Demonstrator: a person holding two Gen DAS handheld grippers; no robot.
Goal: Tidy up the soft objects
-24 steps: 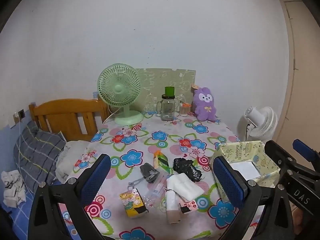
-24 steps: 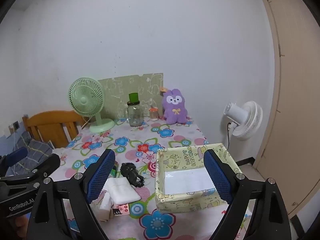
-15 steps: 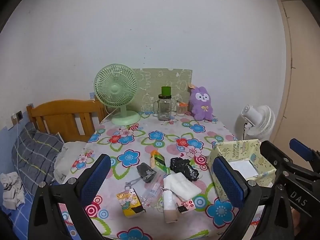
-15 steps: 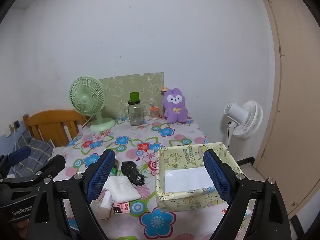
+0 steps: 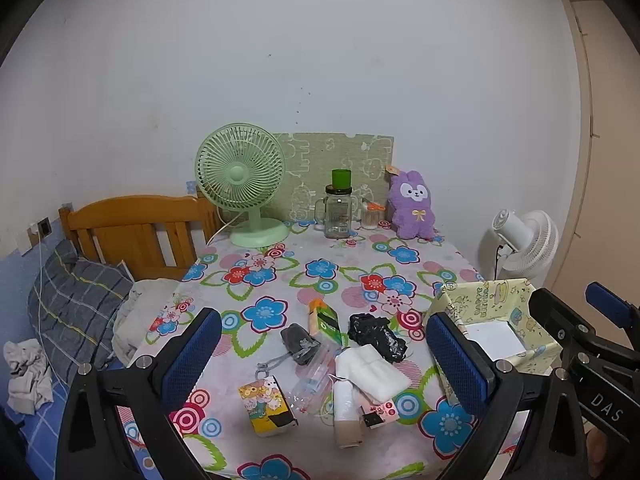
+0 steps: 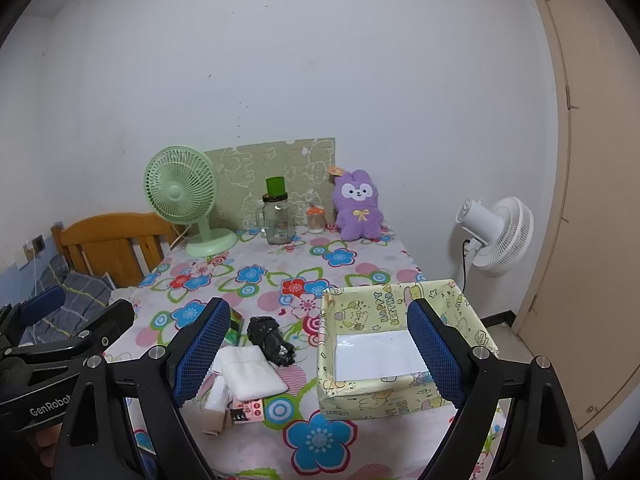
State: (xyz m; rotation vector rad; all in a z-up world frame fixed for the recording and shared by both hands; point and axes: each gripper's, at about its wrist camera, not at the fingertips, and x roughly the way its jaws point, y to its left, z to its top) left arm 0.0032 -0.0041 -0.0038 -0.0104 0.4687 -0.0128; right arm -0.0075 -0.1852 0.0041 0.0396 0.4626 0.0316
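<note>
Both grippers hang above the near edge of a flowered table, jaws spread wide and nothing between them: the left gripper (image 5: 324, 356) frames a scatter of small things at lower centre of its view; the right gripper (image 6: 318, 354) frames the box (image 6: 404, 398) at lower right of its own.

Nearest the lens in the left view lie a yellow cartoon pack (image 5: 267, 405) and a pale roll (image 5: 346, 412) with a pink card (image 5: 380, 410) touching it; just beyond, a folded white cloth (image 5: 374, 368), a clear plastic packet (image 5: 310, 380), a grey pouch (image 5: 300, 342) on a cord, a crumpled black bag (image 5: 376, 332) and a green-and-orange carton (image 5: 326, 320); the cloth and the black bag lie just beside each other, left of the box.

The box, papered in yellow cartoon print, stands open at the table's right edge; only a white sheet shows on its floor.

At the far edge, against the wall, stand a green fan (image 5: 242, 184), a glass jar (image 5: 338, 210) with a green lid, and a purple plush rabbit (image 5: 412, 206); a white fan (image 6: 498, 236) stands off the table at right.

By these frames the sorting has not yet begun: no soft thing is in the box. The likely next move is a descent onto the cloth or the black bag; it calls for a pinch low on the fabric, clear of the roll and card crowding it.
</note>
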